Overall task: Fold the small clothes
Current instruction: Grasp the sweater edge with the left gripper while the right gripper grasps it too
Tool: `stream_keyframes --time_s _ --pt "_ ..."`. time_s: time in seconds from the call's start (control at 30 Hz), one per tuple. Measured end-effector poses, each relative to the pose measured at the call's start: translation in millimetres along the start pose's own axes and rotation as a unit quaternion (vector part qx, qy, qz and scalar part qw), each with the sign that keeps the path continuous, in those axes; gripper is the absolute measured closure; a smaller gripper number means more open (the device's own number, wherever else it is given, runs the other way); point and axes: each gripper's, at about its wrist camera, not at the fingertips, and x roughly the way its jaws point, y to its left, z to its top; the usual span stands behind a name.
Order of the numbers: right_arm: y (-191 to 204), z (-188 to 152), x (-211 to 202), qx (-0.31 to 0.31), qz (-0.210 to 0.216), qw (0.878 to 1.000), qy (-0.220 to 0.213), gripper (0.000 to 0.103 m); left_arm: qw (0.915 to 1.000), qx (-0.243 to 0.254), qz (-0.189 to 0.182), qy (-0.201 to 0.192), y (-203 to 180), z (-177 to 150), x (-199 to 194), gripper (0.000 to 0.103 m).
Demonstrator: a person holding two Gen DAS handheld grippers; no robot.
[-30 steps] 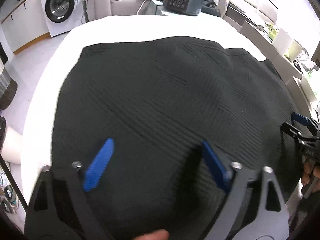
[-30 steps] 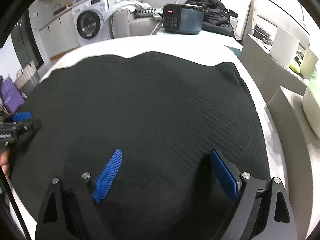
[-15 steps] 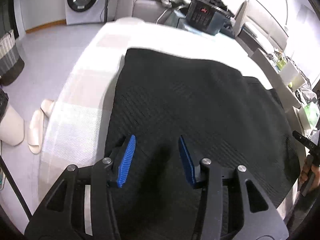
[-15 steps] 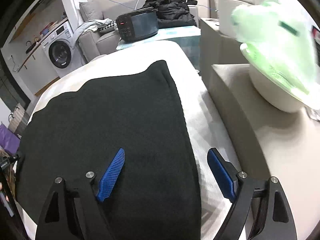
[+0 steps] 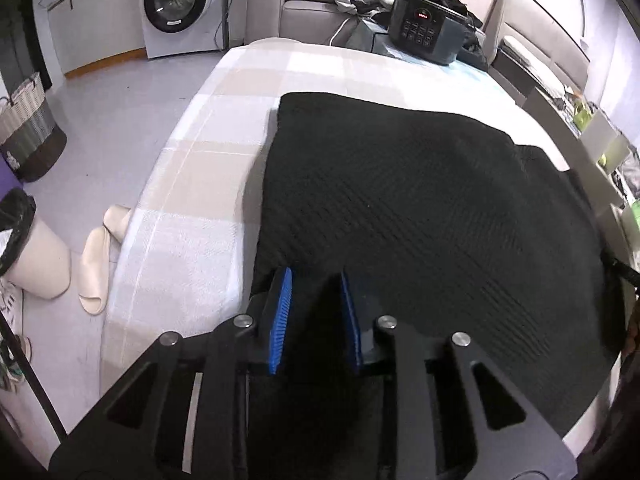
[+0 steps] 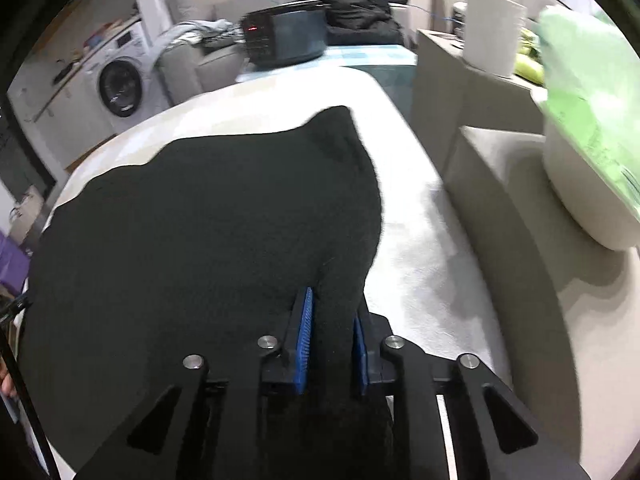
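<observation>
A black knit garment (image 5: 420,200) lies spread flat on a pale checked bed cover (image 5: 208,152). It also shows in the right wrist view (image 6: 208,220). My left gripper (image 5: 316,280) is shut on the garment's near left corner, with cloth bunched between its blue pads. My right gripper (image 6: 332,300) is shut on the garment's near right corner, and cloth rises in a ridge between its pads. The far edge of the garment lies flat.
A black appliance with a red display (image 5: 424,36) stands at the bed's far end. A washing machine (image 5: 176,4), a basket (image 5: 28,132), a bin (image 5: 28,244) and slippers (image 5: 96,264) are on the left. A cabinet (image 6: 500,200) with a green-covered tub (image 6: 592,140) stands on the right.
Both grippers moved out from the garment's middle to its near corners and closed on the cloth. The right corner is now pulled up a little.
</observation>
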Motion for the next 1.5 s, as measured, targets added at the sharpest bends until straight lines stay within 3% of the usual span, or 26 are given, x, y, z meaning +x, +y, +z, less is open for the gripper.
stream_keyframes --time_s 0.07,0.13,0.2,0.33,0.43,0.53,0.6,0.63,0.73,0.87,1.07,1.17,1.43,1.47,1.5 --pt "4.2 -2.5 -12.4 -0.002 -0.010 1.000 -0.008 0.079 0.9999 -0.008 0.006 0.004 5.5 -3.8 -8.5 0.075" --pt "7.5 -8.5 -29.9 -0.005 -0.004 1.000 -0.023 0.066 0.9998 -0.020 0.002 0.003 16.6 -15.7 -25.5 0.063" --pt "9.9 -16.5 -51.7 -0.004 0.009 0.999 -0.049 0.042 0.9992 -0.038 -0.007 -0.006 29.3 -32.4 -43.2 0.049" --pt "27.6 -36.4 -84.7 -0.013 0.041 0.996 -0.076 0.027 0.9971 -0.066 -0.035 0.013 49.5 -70.9 -64.9 0.047" --pt "47.6 -52.1 -94.4 -0.018 0.071 0.994 -0.077 0.027 0.9952 -0.073 -0.061 0.024 50.0 -93.0 -66.3 0.047" --pt "77.1 -62.7 -90.2 -0.042 0.099 0.992 -0.068 0.027 0.9967 -0.059 -0.055 0.009 40.9 -104.5 -65.9 0.048" --pt "102.2 -75.3 -90.6 -0.060 0.115 0.990 -0.058 0.027 0.9965 -0.051 -0.067 0.008 34.7 -107.9 -64.3 0.077" --pt "112.5 -80.6 -89.5 -0.069 0.124 0.989 -0.051 0.027 0.9954 -0.052 -0.080 0.012 32.2 -108.0 -61.8 0.086" --pt "150.8 -99.7 -89.1 -0.098 0.150 0.983 -0.033 0.027 0.9943 -0.062 -0.087 0.001 31.5 -105.6 -67.1 0.094" --pt "208.9 -120.9 -93.0 -0.150 0.211 0.966 -0.010 0.027 0.9913 -0.068 -0.111 -0.018 31.0 -99.2 -84.2 0.095" --pt "314.5 -161.2 -102.8 -0.250 0.294 0.923 0.002 0.022 0.9869 -0.084 -0.137 -0.018 36.9 -94.7 -94.5 0.096" --pt "352.7 -177.9 -102.1 -0.292 0.290 0.911 -0.007 0.022 0.9840 -0.093 -0.151 -0.018 42.3 -93.4 -97.2 0.097" --pt "414.2 -203.5 -87.7 -0.365 0.222 0.904 -0.023 0.022 0.9799 -0.107 -0.167 -0.023 58.3 -91.0 -101.9 0.099" --pt "411.3 -201.3 -85.2 -0.365 0.221 0.904 -0.022 0.027 0.9793 -0.110 -0.169 -0.023 62.4 -90.9 -101.7 0.099" --pt "413.2 -199.4 -82.3 -0.369 0.211 0.905 -0.016 0.040 0.9793 -0.112 -0.167 -0.024 65.5 -91.2 -102.1 0.099"
